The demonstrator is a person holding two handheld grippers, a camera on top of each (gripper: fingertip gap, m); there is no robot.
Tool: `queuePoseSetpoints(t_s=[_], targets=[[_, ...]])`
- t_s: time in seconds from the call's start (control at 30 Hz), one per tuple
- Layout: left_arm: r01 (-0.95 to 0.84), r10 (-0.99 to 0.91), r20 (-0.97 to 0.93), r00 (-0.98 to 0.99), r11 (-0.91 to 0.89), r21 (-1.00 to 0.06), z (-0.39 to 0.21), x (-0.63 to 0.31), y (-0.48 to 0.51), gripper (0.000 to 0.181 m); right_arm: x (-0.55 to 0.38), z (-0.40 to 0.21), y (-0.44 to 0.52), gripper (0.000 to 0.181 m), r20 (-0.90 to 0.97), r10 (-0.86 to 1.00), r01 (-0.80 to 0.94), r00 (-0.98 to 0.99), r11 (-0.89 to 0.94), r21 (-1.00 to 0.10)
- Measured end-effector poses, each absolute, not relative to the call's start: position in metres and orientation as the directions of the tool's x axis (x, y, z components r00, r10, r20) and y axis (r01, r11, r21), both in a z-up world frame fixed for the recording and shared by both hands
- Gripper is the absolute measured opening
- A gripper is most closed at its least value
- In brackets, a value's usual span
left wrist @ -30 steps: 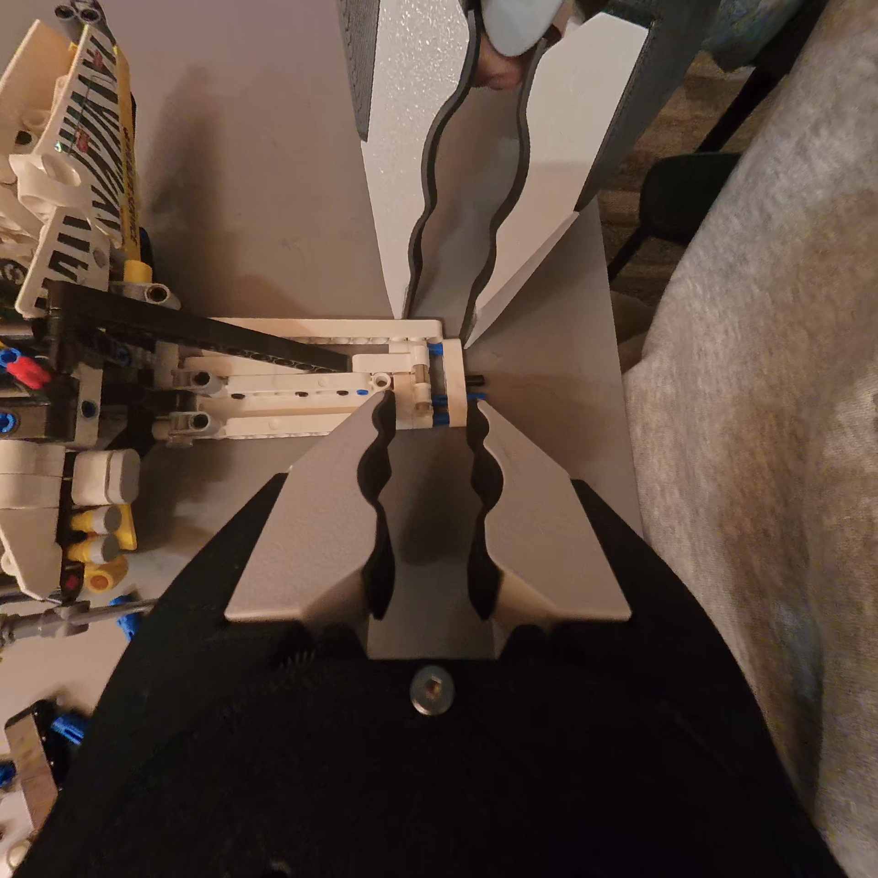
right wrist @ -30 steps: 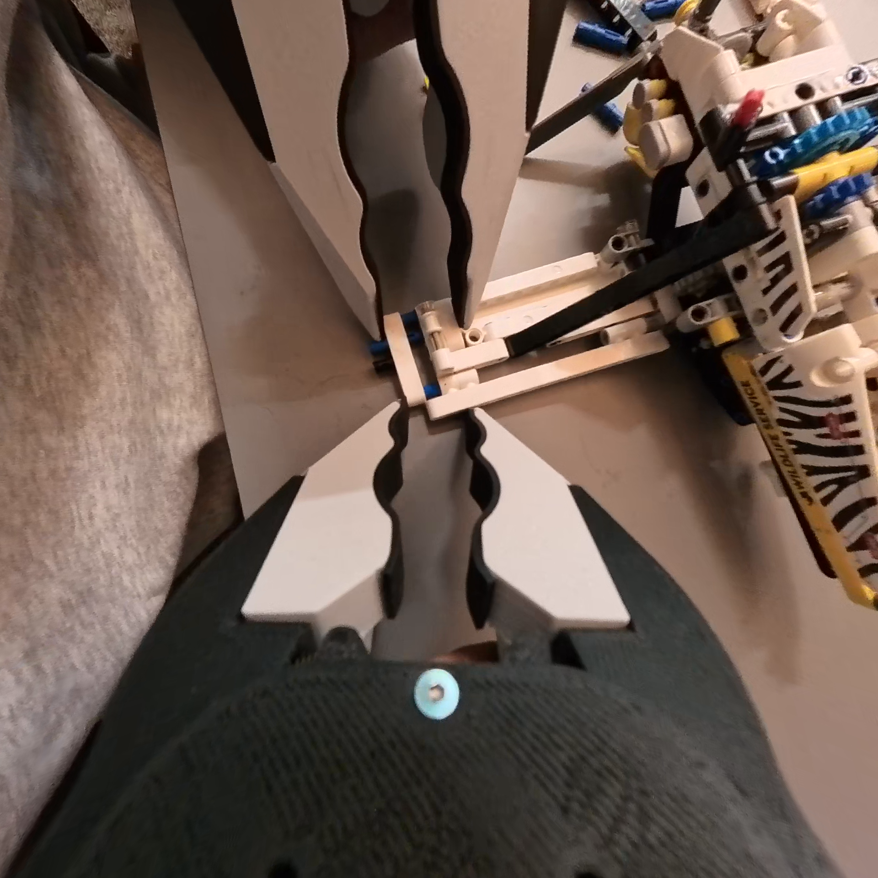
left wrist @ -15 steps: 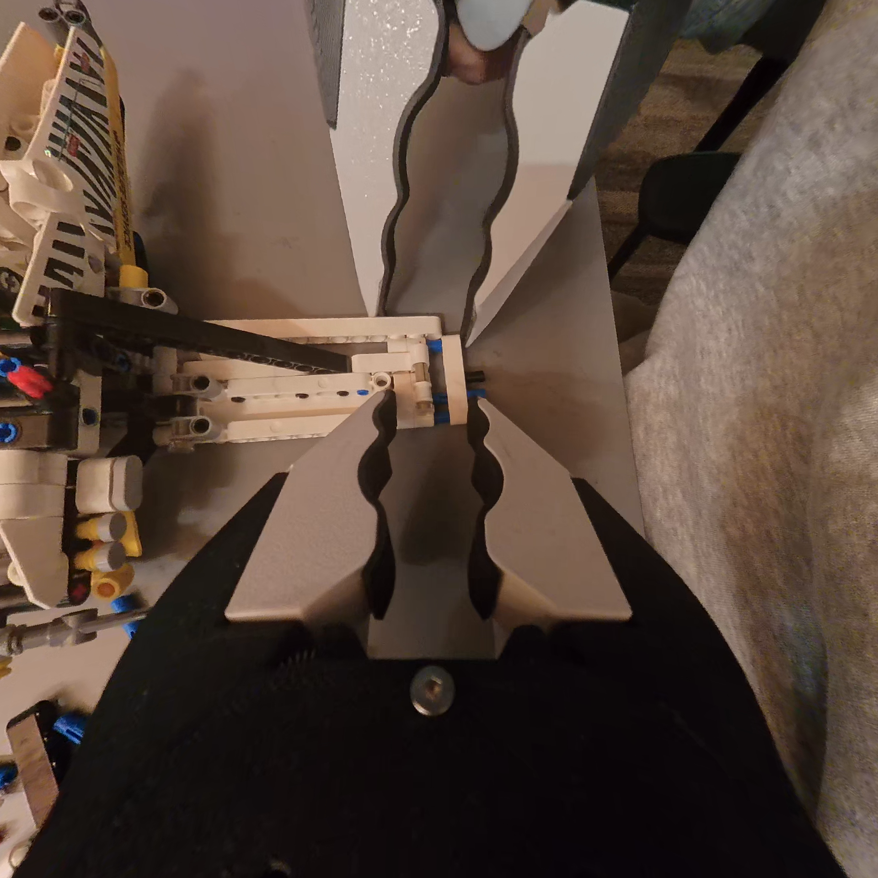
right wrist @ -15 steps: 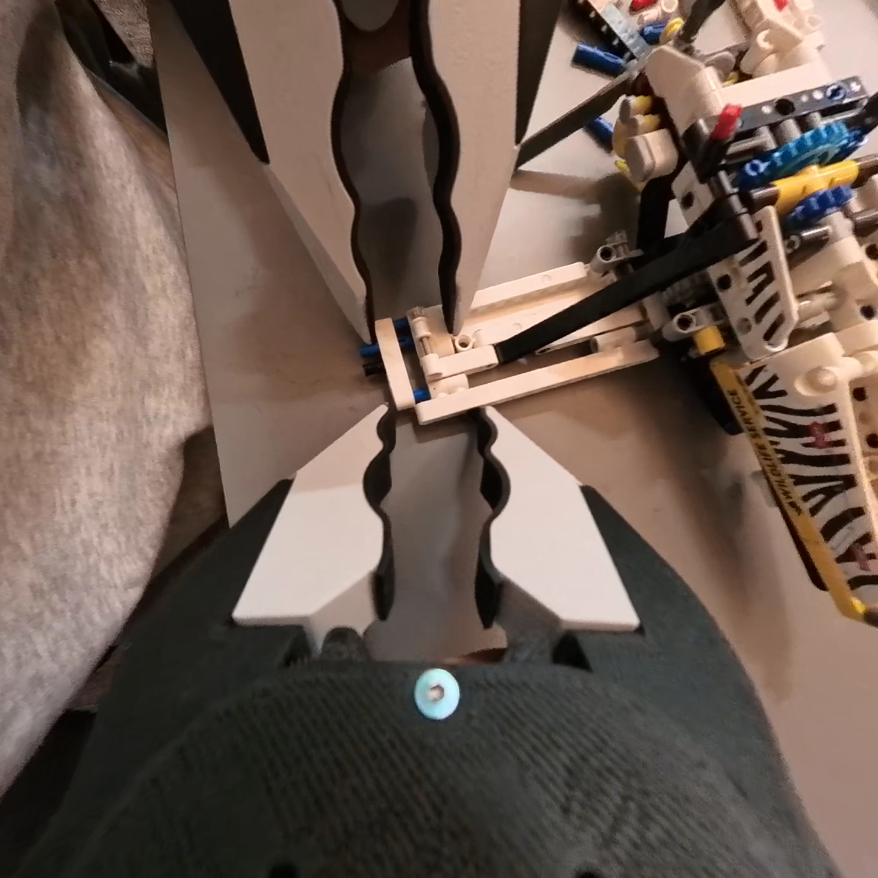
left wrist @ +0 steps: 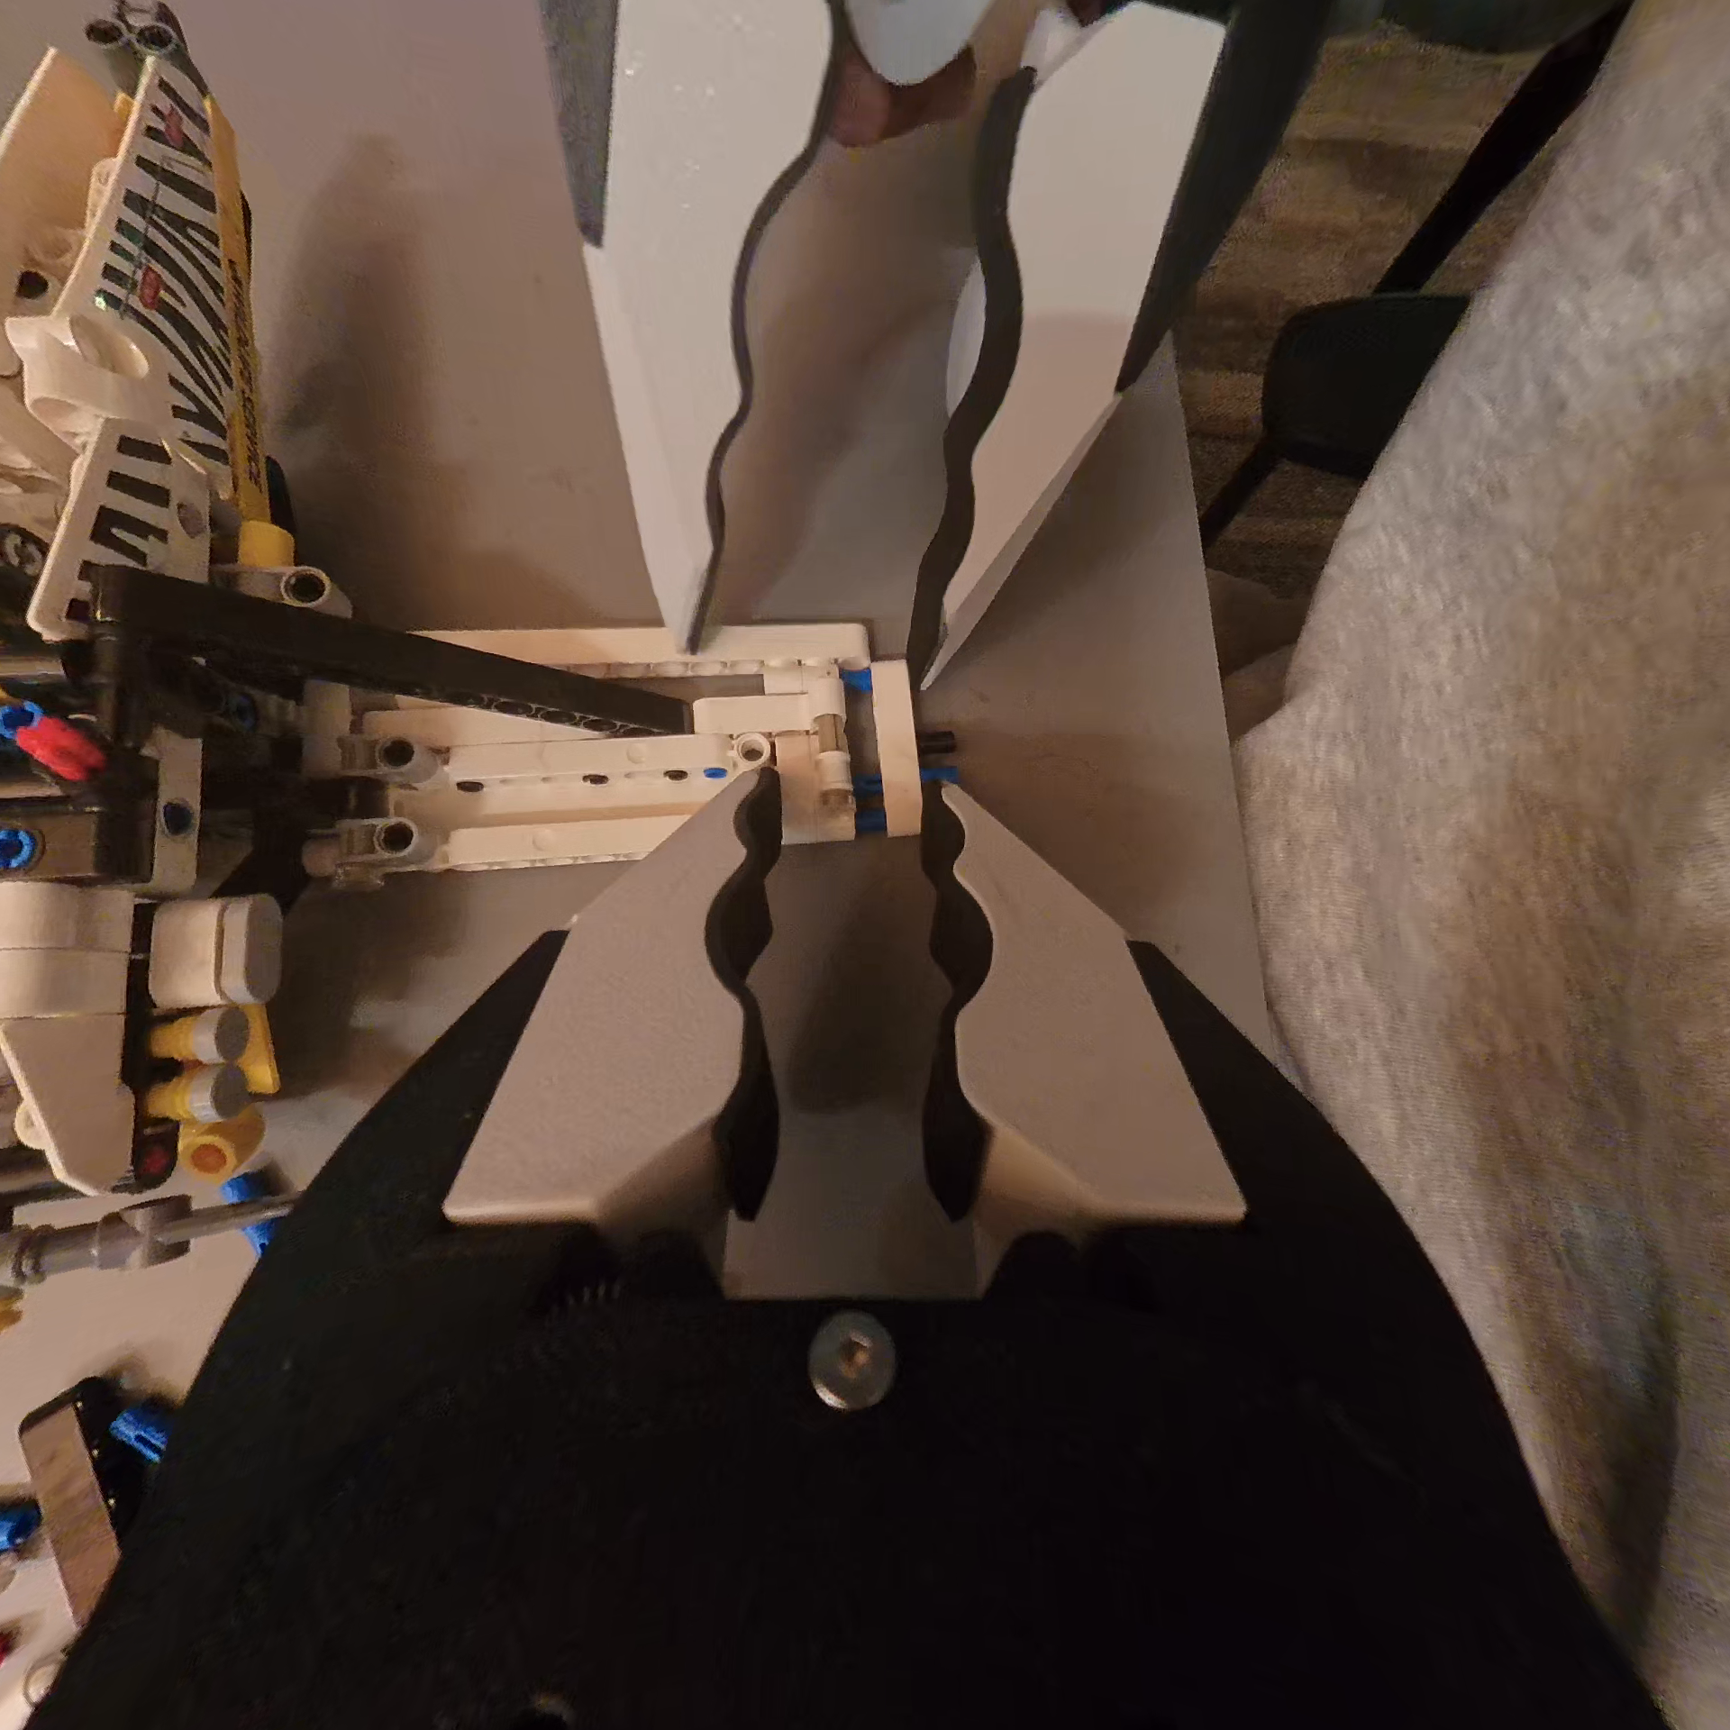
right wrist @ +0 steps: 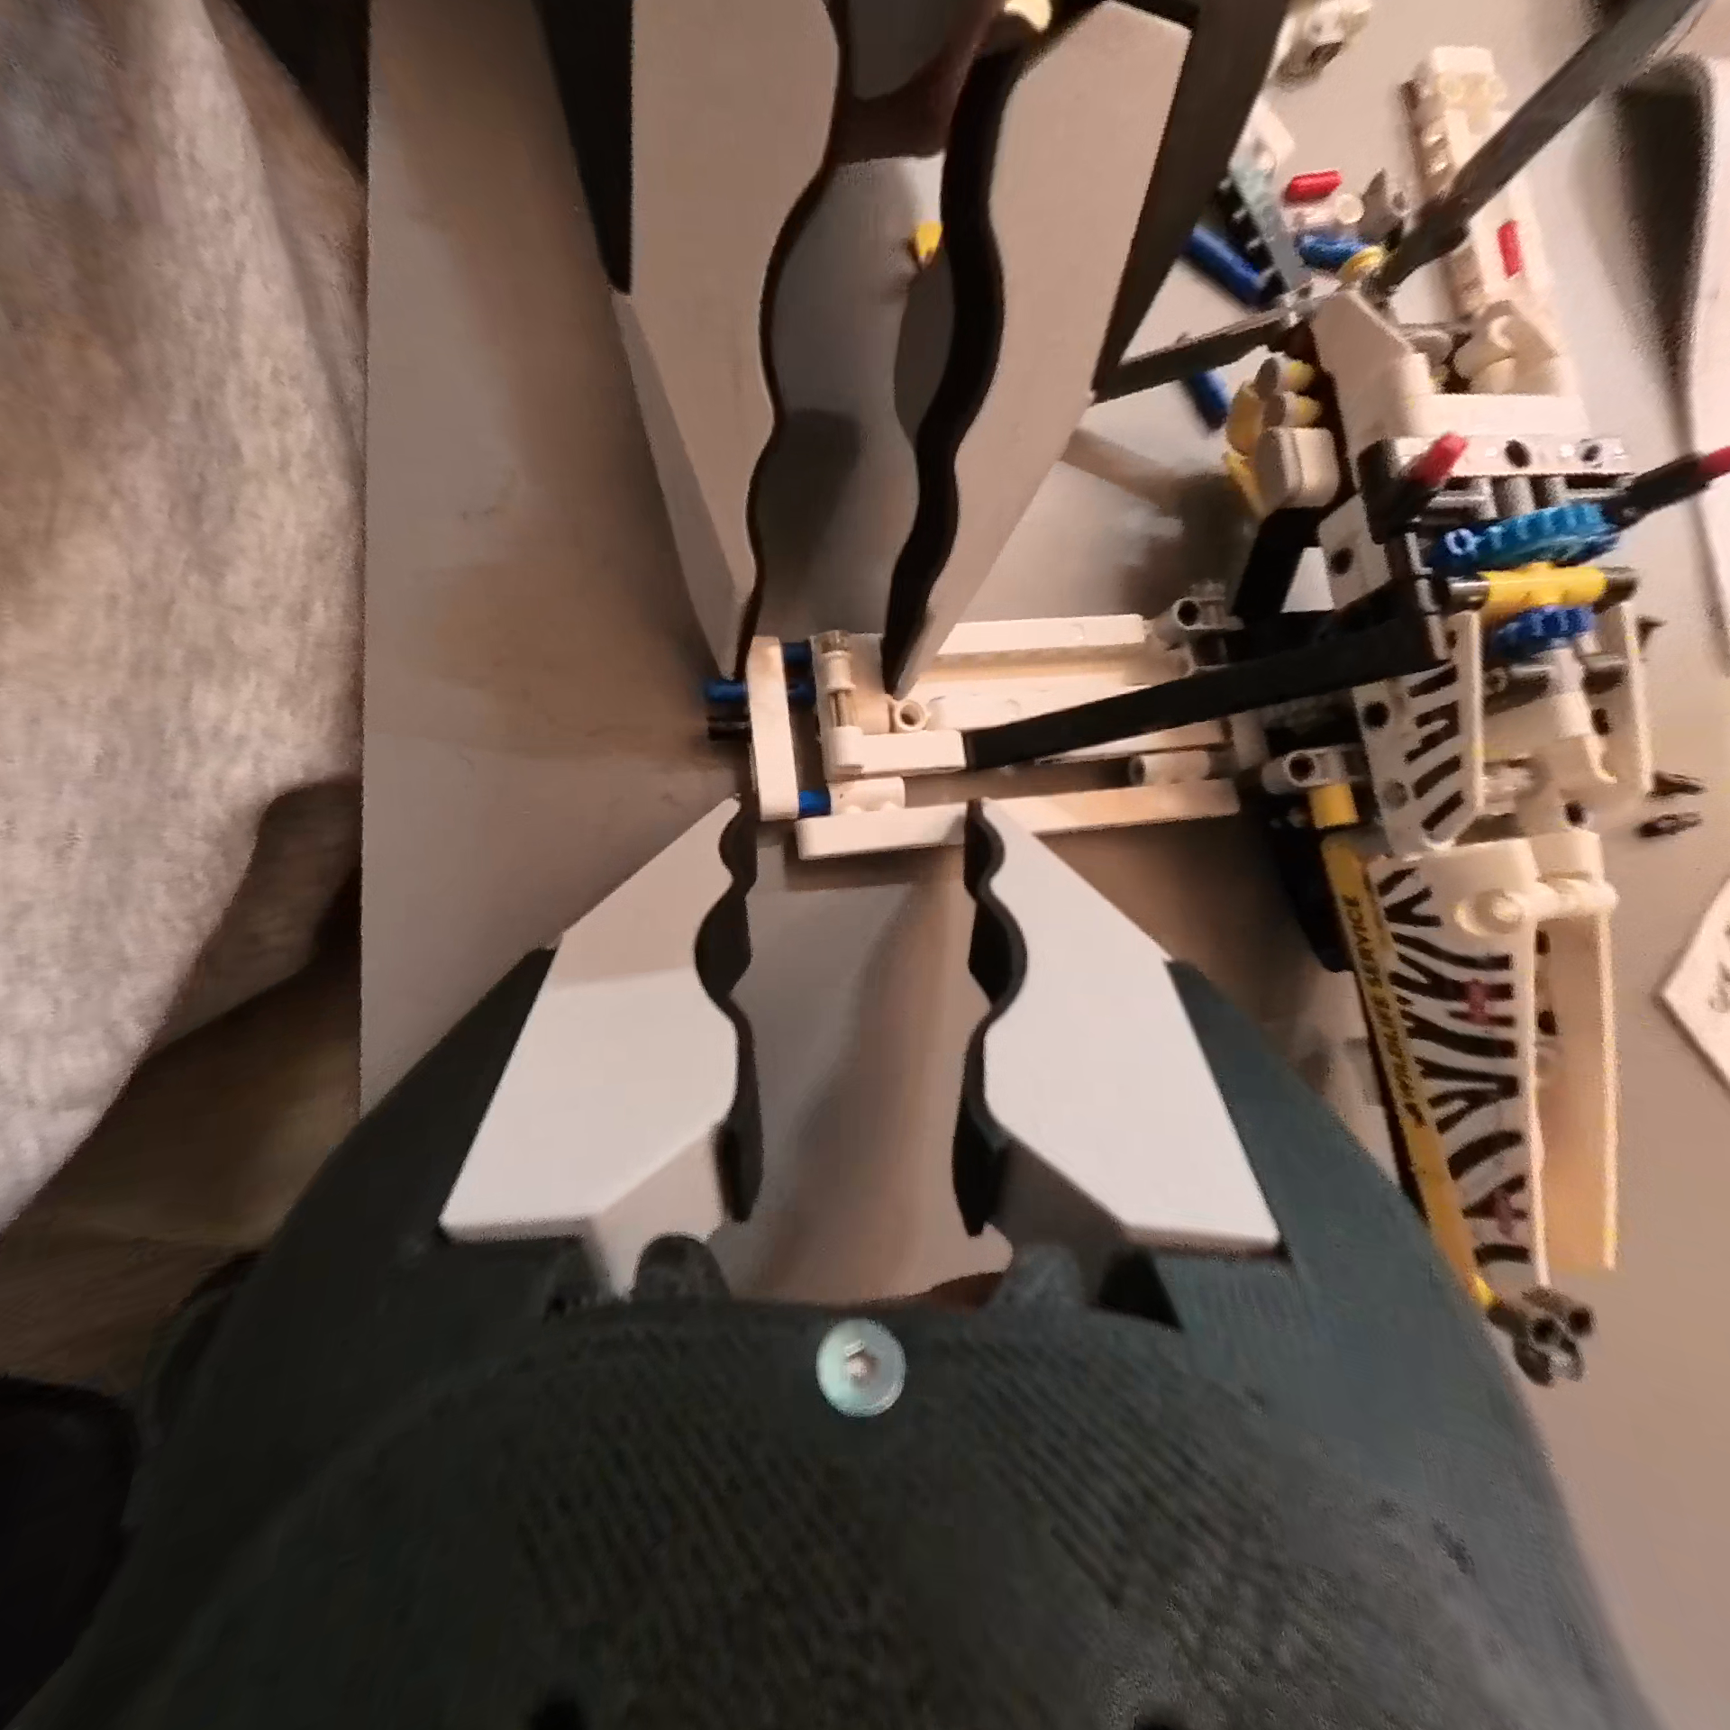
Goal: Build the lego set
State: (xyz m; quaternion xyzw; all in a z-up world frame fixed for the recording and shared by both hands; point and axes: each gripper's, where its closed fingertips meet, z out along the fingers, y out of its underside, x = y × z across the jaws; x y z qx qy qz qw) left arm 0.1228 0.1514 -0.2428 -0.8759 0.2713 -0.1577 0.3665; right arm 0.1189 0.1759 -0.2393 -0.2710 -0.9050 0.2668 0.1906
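Note:
A white Lego helicopter model with zebra-striped panels lies on the table, and it also shows in the right wrist view. Its white tail boom ends near the table's edge, and a black rotor blade lies across it. My left gripper is shut on the white end piece of the tail. My right gripper faces it from the opposite side. Its jaws are open, with their tips at the tail's long side beam. Each gripper shows in the other's view, the right one and the left one.
The table's edge runs just past the tail end, with grey cloth and a black chair beyond it. Loose blue, red and white pieces lie behind the model. A grey axle lies at the lower left.
My right gripper's jaws have spread wider apart at the tail. My left gripper keeps the same hold on the tail end. The model has barely shifted.

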Motion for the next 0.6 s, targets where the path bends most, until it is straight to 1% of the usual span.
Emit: queuePoseSetpoints(t_s=[0.2,0.23,0.27,0.37,0.43,0.47,0.53,0.6], targets=[[-0.361,-0.589,0.073,0.805,-0.584,-0.727,-0.243,0.122,0.151,0.030,0.117,-0.240,0.172,0.046,0.148,0.544,0.376,-0.826,0.727,-0.574],[-0.360,-0.589,0.075,0.805,-0.584,-0.727,-0.243,0.122,0.151,0.030,0.120,-0.242,0.168,0.037,0.113,0.537,0.385,-0.836,0.721,-0.577],[-0.358,-0.589,0.078,0.805,-0.585,-0.727,-0.243,0.122,0.151,0.030,0.120,-0.242,0.167,0.031,0.085,0.543,0.400,-0.836,0.707,-0.583],[-0.356,-0.588,0.081,0.805,-0.587,-0.727,-0.243,0.121,0.151,0.030,0.119,-0.243,0.166,0.031,0.052,0.563,0.430,-0.825,0.684,-0.589],[-0.354,-0.587,0.082,0.805,-0.587,-0.728,-0.243,0.121,0.151,0.030,0.118,-0.242,0.166,0.031,0.070,0.580,0.438,-0.812,0.684,-0.583],[-0.353,-0.587,0.084,0.805,-0.588,-0.728,-0.243,0.121,0.151,0.030,0.116,-0.240,0.167,0.033,0.096,0.596,0.439,-0.797,0.681,-0.586],[-0.351,-0.587,0.087,0.805,-0.589,-0.728,-0.243,0.121,0.151,0.030,0.110,-0.234,0.172,0.047,0.141,0.647,0.448,-0.749,0.652,-0.613],[-0.351,-0.587,0.088,0.805,-0.590,-0.727,-0.243,0.121,0.151,0.030,0.110,-0.237,0.181,0.062,0.135,0.706,0.509,-0.695,0.616,-0.601]])
